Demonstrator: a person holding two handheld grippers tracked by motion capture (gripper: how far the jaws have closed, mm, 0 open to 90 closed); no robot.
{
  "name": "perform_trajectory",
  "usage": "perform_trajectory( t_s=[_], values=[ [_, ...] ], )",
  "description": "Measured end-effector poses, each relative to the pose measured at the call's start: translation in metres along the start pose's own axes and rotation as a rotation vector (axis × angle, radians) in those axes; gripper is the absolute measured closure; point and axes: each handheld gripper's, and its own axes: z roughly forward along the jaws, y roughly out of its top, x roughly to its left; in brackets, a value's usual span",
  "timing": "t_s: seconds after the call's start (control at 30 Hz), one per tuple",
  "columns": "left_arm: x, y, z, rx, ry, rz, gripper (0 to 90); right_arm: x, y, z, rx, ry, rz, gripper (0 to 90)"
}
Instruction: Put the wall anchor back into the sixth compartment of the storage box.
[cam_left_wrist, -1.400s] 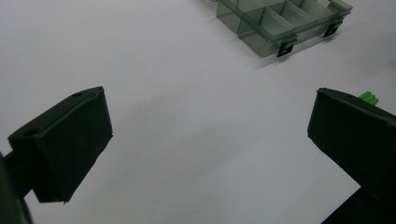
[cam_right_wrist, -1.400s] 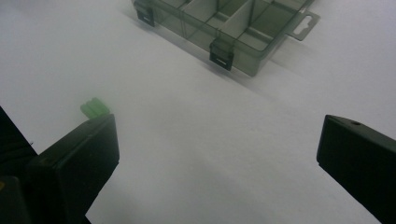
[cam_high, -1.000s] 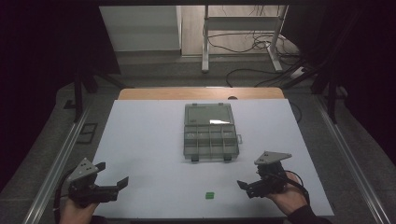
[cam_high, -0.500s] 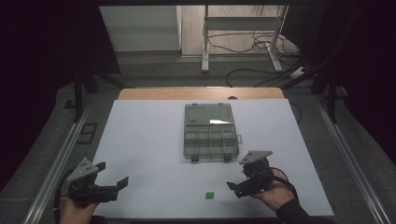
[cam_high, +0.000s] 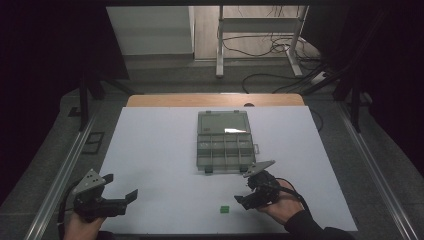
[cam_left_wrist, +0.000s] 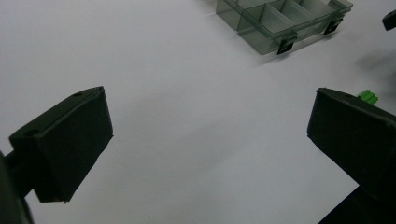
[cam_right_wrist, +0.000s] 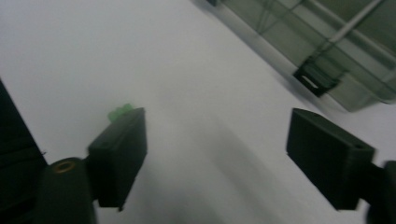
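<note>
A small green block (cam_high: 224, 209) lies on the white table sheet (cam_high: 160, 150) near the front edge. My right gripper (cam_high: 244, 199) is open just to its right, jaws pointing left toward it. In the right gripper view the green block (cam_right_wrist: 118, 112) peeks from behind the left jaw. My left gripper (cam_high: 131, 195) is open at the front left, far from the block, with nothing between its jaws; the green block (cam_left_wrist: 368, 96) shows past its right jaw. A clear compartment box (cam_high: 223, 140) lies open at mid-table, lid folded back.
The compartment box (cam_left_wrist: 280, 18) has dark latches on its near side, also seen close to my right gripper as the box edge (cam_right_wrist: 327, 56). A wooden strip (cam_high: 215, 100) borders the table's far side. Metal rails run along both sides; cables lie on the floor beyond.
My right gripper has moved left and slightly forward across the table, ending close beside the green block. The left gripper has stayed where it was.
</note>
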Motion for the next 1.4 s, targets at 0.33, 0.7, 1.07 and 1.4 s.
perform_trajectory(
  t_s=[0.33,0.7,1.07,1.4],
  values=[
    [0.0,0.0,0.0,0.001,-0.002,0.004,0.8,0.011,0.008,0.02,0.059,0.096,-0.058,43.8],
    [-0.001,0.0,0.001,0.003,-0.003,0.014,1.0,0.026,0.016,0.037,0.094,0.134,-0.144,67.1],
    [-0.001,0.0,0.001,0.003,-0.004,0.019,1.1,0.033,0.018,0.049,0.134,0.162,-0.214,78.8],
    [-0.001,0.0,0.001,0.004,-0.004,0.019,1.1,0.033,0.017,0.052,0.157,0.142,-0.241,80.1]
  ],
)
